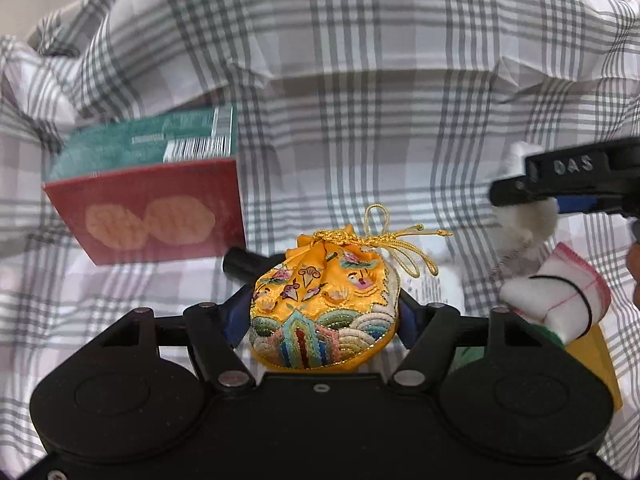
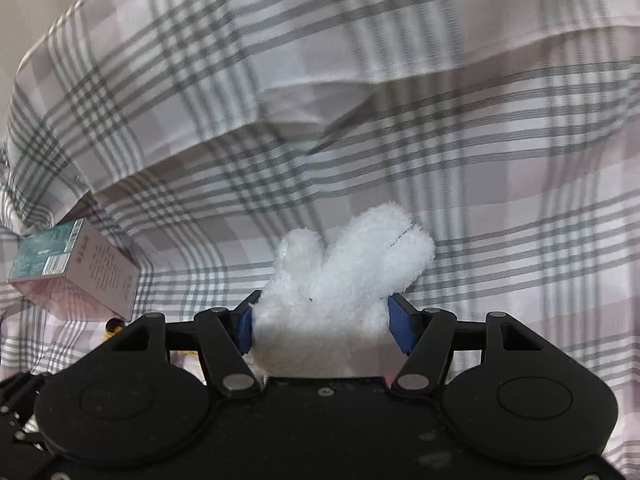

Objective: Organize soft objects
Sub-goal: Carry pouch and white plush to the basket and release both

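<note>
Pouch (image 1: 324,312), yellow embroidered, clamped betw. L gripper (image 1: 320,316) pads over plaid bedsheet (image 1: 360,100). R gripper (image 2: 326,322) clamped on white plush toy (image 2: 340,276). Red box (image 1: 148,208) near sheet's left edge; rolled cloth (image 1: 560,296) at right.

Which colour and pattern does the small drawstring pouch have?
Yellow-orange pouch with many-coloured embroidered flowers and waves, and a gold cord. The left wrist view shows it best.

Pouch (image 1: 324,312): glossy embroidered satin. Plush toy (image 2: 336,284): fluffy white. Bedsheet (image 1: 360,80): matt checked cloth.
</note>
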The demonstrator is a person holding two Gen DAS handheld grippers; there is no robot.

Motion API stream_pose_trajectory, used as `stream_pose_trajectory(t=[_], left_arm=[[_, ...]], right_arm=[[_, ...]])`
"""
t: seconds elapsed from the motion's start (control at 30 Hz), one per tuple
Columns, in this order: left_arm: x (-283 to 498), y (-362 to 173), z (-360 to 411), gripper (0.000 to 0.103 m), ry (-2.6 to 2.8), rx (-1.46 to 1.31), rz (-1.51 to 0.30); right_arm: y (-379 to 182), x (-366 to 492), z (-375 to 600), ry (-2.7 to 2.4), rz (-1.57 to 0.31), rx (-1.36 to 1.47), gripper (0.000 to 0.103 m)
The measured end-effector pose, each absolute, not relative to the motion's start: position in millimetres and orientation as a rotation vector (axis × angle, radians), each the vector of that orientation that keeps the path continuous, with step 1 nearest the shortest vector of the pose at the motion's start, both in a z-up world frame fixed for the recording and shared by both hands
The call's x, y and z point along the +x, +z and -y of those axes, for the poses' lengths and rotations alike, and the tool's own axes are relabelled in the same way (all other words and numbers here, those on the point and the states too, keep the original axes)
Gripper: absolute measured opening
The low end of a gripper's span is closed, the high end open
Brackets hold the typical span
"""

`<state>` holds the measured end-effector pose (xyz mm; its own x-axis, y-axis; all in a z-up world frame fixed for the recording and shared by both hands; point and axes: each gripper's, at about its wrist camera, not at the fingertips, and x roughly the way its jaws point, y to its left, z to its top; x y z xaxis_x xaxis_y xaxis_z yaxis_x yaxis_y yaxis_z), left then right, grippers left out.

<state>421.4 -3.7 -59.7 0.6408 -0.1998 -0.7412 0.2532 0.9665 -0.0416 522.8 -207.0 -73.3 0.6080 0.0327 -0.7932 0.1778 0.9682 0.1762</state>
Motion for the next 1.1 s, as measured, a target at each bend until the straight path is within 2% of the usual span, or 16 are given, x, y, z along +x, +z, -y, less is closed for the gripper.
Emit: stream_pose_trajectory(t=[0.4,0.7,1.1], left_arm=[[424.6,-14.6,92.4,0.066,-0.312,0.156,-0.773],[399.2,-3.8,171.9,0.066,-0.442,0.222,-0.765],[325.8,-18.2,222.7,0.066,-0.66,0.303,-0.912]], right_arm=[[-50.7,460.8,291.3,-0.282,-0.835,0.295,0.063],[-55.7,379.1,329.1,-0.406,-0.799,0.291,0.063],[-71.7,254.5,311.9,-0.401,-0.858,0.294,0.063]])
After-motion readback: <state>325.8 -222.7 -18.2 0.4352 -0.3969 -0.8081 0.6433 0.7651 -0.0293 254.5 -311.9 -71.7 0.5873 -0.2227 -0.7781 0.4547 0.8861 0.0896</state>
